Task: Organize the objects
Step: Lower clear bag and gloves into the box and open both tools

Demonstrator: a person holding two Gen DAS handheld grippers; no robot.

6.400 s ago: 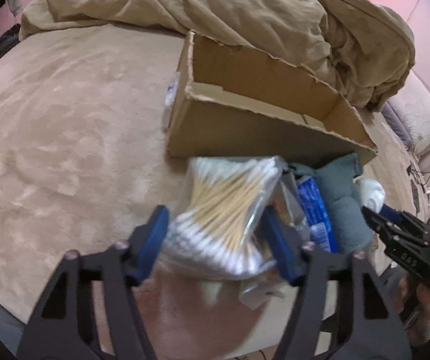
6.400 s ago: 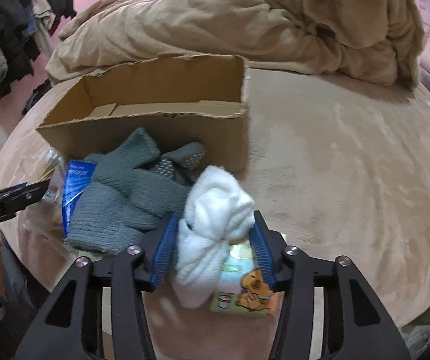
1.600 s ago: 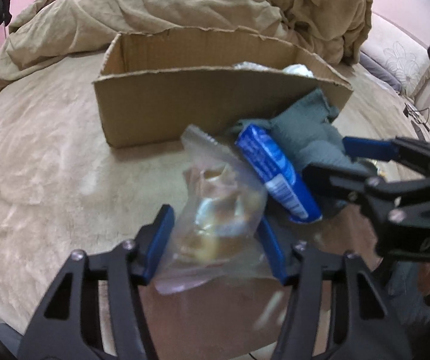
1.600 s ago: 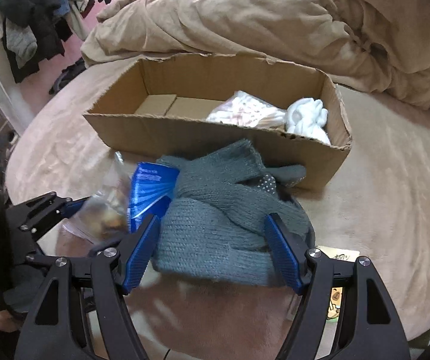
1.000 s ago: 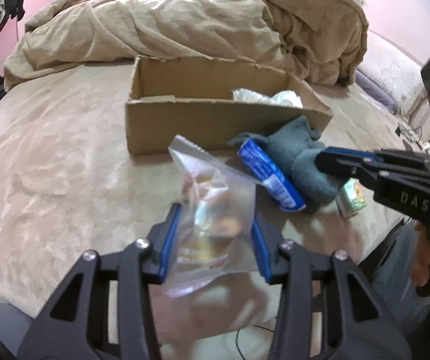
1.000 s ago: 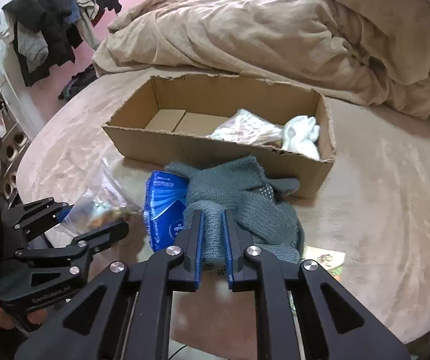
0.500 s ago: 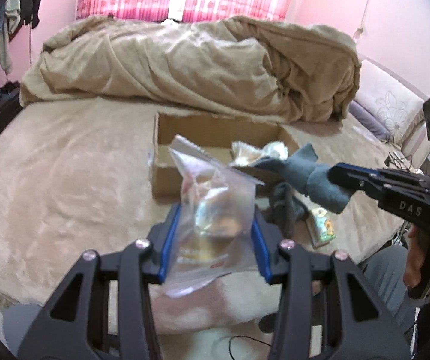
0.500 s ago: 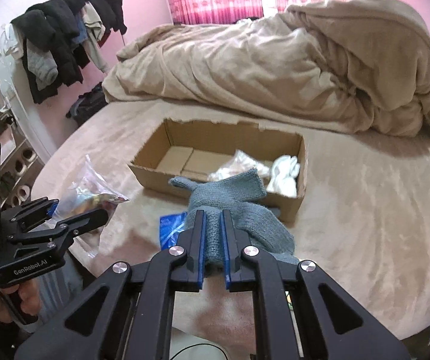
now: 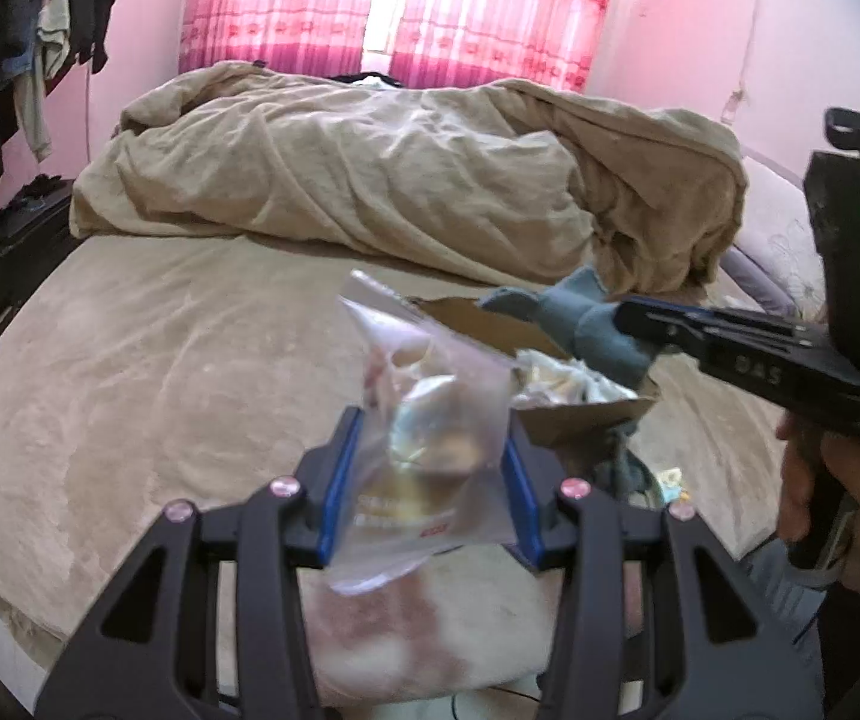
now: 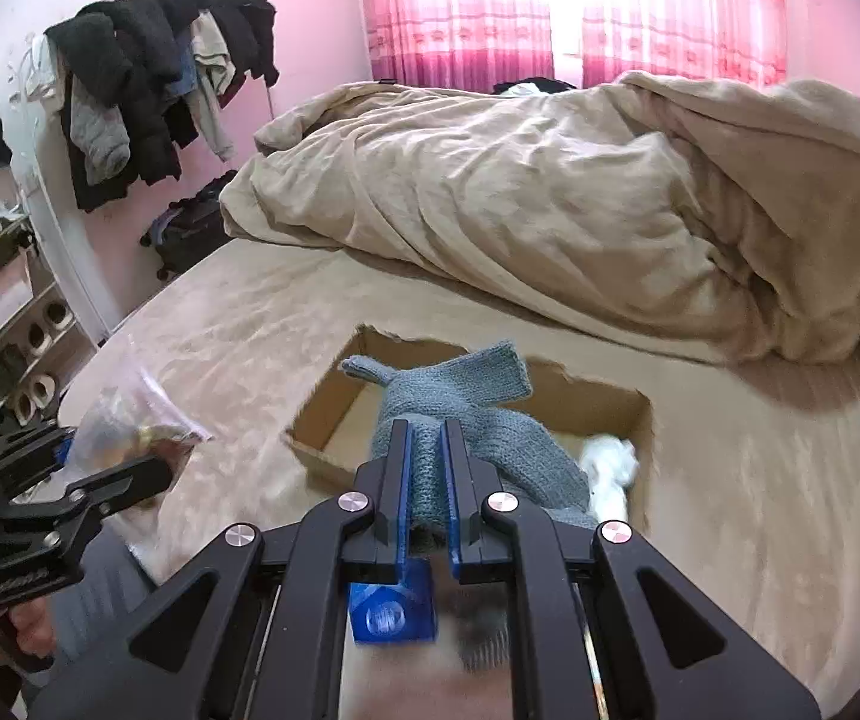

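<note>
My left gripper (image 9: 430,456) is shut on a clear plastic bag (image 9: 430,438) with small items inside, held high above the bed. My right gripper (image 10: 427,438) is shut on a grey knitted glove (image 10: 466,408), held above the open cardboard box (image 10: 640,414). The box holds a white sock (image 10: 607,462) and a bag of cotton swabs (image 9: 556,375). The glove (image 9: 586,324) and right gripper (image 9: 640,315) show at right in the left wrist view. The bag (image 10: 130,420) and left gripper (image 10: 124,456) show at left in the right wrist view.
A blue packet (image 10: 391,606) lies below my right gripper. A second grey glove (image 9: 622,468) and a small card (image 9: 673,477) lie beside the box. A crumpled beige duvet (image 10: 550,198) fills the far bed. A clothes rack (image 10: 148,78) and shelves (image 10: 16,324) stand left.
Both grippers rose higher above the bed with the bag and the glove still held. The right gripper moved over the box.
</note>
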